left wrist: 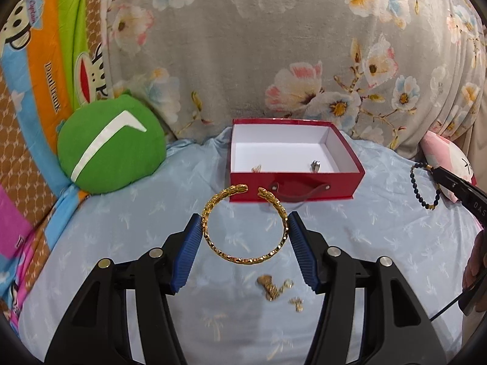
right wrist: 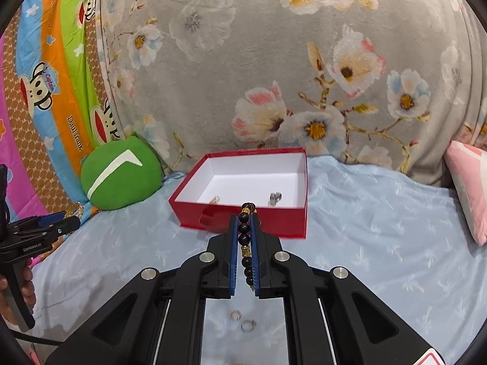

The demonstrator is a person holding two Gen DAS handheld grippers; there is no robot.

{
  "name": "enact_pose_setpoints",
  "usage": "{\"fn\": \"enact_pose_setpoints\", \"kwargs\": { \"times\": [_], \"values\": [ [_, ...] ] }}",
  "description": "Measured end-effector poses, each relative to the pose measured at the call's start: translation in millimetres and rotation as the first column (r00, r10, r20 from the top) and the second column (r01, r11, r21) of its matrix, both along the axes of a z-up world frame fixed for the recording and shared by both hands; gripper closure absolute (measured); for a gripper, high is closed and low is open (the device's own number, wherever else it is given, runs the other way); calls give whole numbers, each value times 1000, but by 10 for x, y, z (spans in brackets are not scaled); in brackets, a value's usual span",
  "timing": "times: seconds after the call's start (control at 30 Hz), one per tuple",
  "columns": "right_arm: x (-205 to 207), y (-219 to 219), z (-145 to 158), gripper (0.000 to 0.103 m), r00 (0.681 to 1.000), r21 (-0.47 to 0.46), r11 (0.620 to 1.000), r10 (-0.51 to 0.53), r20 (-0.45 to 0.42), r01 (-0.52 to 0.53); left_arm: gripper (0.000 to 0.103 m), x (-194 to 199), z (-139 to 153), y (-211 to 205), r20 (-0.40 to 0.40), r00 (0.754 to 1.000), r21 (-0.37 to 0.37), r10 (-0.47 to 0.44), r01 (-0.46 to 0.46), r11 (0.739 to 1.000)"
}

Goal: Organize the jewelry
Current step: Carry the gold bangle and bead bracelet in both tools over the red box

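Observation:
My left gripper [left wrist: 245, 223] is shut on a gold open bangle [left wrist: 243, 223], its blue pads [left wrist: 190, 243] pressing both sides, held above the blue sheet in front of the red box [left wrist: 292, 179]. The box has a white inside that holds a silver ring [left wrist: 315, 165] and a small gold piece [left wrist: 256, 168]. My right gripper [right wrist: 247, 222] is shut on a dark beaded bracelet [right wrist: 246, 237] just short of the red box [right wrist: 243, 222]. From the left wrist view the beaded bracelet [left wrist: 424, 187] hangs from the right gripper's tip at the right edge.
Small gold pieces [left wrist: 275, 289] lie on the blue sheet [left wrist: 121, 228] under the left gripper. Two silver rings [right wrist: 243, 321] lie under the right gripper. A green round cushion [left wrist: 111, 147] sits left of the box, a pink pillow [right wrist: 468, 188] to the right, a floral blanket [left wrist: 274, 45] behind.

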State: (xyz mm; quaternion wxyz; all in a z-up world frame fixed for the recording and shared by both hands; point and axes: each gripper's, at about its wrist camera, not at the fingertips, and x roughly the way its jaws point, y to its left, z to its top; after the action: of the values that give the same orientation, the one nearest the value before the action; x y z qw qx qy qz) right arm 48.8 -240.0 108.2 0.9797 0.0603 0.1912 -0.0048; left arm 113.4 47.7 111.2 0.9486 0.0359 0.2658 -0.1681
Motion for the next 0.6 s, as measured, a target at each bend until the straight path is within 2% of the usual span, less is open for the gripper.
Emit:
{"fn": "enact_pose_setpoints", "kwargs": {
  "times": [0.17, 0.27, 0.4, 0.6],
  "values": [
    [413, -81, 132, 96, 999, -2, 1000, 19, 27, -19, 47, 330, 149, -284, 60, 998, 26, -10, 8, 1000],
    [684, -134, 188, 96, 999, -7, 1000, 27, 38, -26, 47, 584, 197, -443, 54, 998, 27, -23, 22, 999],
    [1029, -208, 242, 96, 998, -11, 1000, 25, 53, -25, 47, 893, 267, -667, 102, 995, 56, -22, 16, 998],
    [1519, -289, 300, 96, 997, -2, 999, 37, 67, -37, 47, 1360, 323, -925, 150, 989, 55, -17, 9, 998]
  ]
}}
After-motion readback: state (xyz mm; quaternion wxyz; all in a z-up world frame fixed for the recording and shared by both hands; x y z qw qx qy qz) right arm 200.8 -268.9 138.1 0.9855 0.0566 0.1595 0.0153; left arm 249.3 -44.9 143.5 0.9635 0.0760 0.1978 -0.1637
